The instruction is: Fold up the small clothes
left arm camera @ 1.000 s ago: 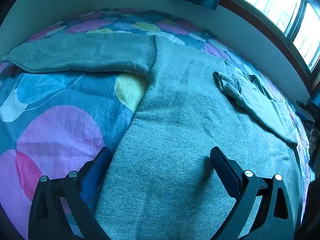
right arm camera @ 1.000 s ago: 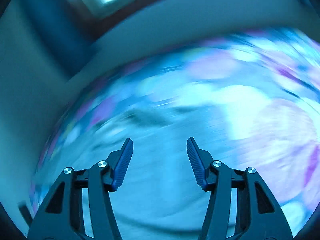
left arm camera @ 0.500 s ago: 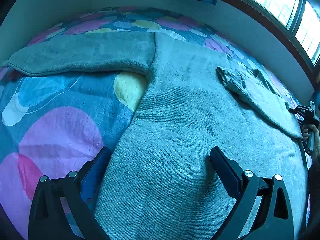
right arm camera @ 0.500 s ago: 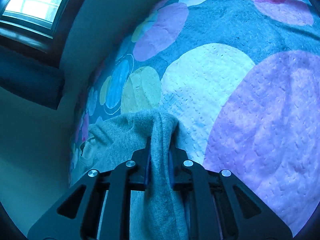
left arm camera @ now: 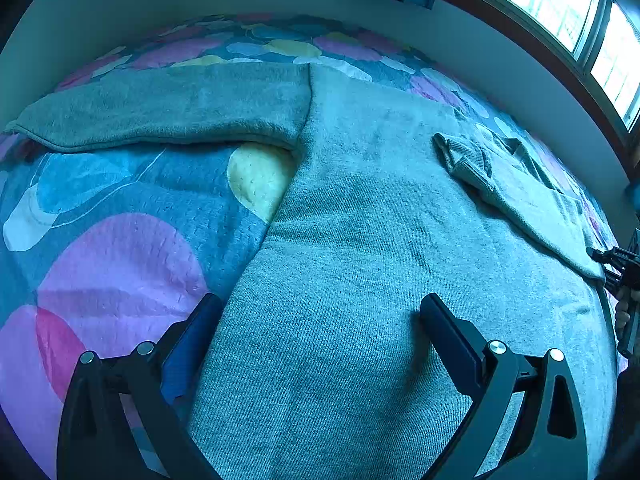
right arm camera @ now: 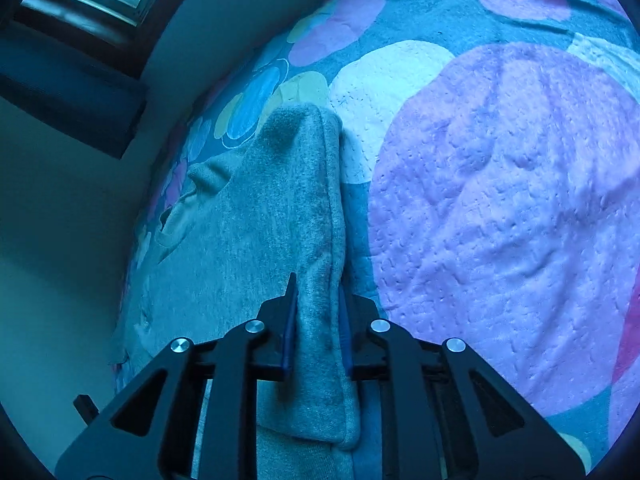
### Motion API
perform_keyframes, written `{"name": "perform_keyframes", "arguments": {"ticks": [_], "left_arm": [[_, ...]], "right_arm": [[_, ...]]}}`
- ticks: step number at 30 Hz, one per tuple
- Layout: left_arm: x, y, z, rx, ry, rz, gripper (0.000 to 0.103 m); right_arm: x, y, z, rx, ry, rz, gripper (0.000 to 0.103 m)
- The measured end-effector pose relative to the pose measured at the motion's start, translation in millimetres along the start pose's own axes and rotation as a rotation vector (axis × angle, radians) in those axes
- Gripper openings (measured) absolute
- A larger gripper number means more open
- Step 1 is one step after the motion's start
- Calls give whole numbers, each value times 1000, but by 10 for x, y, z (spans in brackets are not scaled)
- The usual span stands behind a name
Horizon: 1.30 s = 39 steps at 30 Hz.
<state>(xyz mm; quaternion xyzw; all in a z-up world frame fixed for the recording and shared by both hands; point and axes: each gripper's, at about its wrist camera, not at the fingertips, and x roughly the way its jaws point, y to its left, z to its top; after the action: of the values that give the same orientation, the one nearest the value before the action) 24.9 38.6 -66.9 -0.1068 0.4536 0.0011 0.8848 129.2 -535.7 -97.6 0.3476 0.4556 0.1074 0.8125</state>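
A grey knit sweater [left arm camera: 360,260] lies flat on the bed. Its left sleeve [left arm camera: 172,108] stretches out to the left. The other sleeve [left arm camera: 520,196] is folded back across the body, its cuff towards the middle. My left gripper [left arm camera: 320,304] is open low over the sweater's lower body, one finger on the bedspread beside the hem side, the other on the knit. My right gripper [right arm camera: 316,292] is shut on a folded edge of the grey sleeve [right arm camera: 296,200]. The right gripper [left arm camera: 612,264] also shows at the far right of the left wrist view.
A quilted bedspread [right arm camera: 500,200] with large coloured circles covers the bed [left arm camera: 120,272]. A pale wall [left arm camera: 500,52] runs close behind the bed, with a window [left arm camera: 560,12] and dark curtain above. A person's hand [left arm camera: 622,316] shows at the right edge.
The right gripper went from open in a blurred view to shut on the sleeve fabric, then sank closer to the bed. The left gripper stayed put.
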Motion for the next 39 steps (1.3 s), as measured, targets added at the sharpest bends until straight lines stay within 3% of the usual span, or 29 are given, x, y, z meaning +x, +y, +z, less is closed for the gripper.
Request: {"name": "perform_keyframes", "arguments": {"ticks": [3,7,10,15,20,22,24,27,28,31,39], "left_arm": [[1,-6,-1,1,-1,2,98],[-6,-11,-9,4,-1,5,98],[-13,-14,-14,4,0,5,98],[-9,-12,-14,1,2,3,98],[4,-34,-15,12,9,18,98],[15,-63,-12,27,16,37,98],[9,-77,-10,40,15,46,98],[-67,-4,4,24,10,-6,98],[-123,82,20,-2,8,-52,98],[-238,340,81,-68,-9,-92,98],[-479,1552,367,-268,-79,-81,98]], "right_arm": [[-154,34,-30,2,-19,-16,24],[-420,272,-298,-62,-47,-38,56],[-603,477,-601,-119,-64,-60,66],[-765,704,-1132,-164,-64,-12,66],[-690,689,-1582,-186,26,-10,67],[-609,629,-1671,-201,38,-37,67],[-613,592,-1701,-212,4,-11,71],[-620,554,-1699,-200,-11,24,74],[-622,545,-1706,-199,-17,30,75],[-645,552,-1755,-227,-33,32,78],[-585,679,-1817,-308,-44,-3,90]]}}
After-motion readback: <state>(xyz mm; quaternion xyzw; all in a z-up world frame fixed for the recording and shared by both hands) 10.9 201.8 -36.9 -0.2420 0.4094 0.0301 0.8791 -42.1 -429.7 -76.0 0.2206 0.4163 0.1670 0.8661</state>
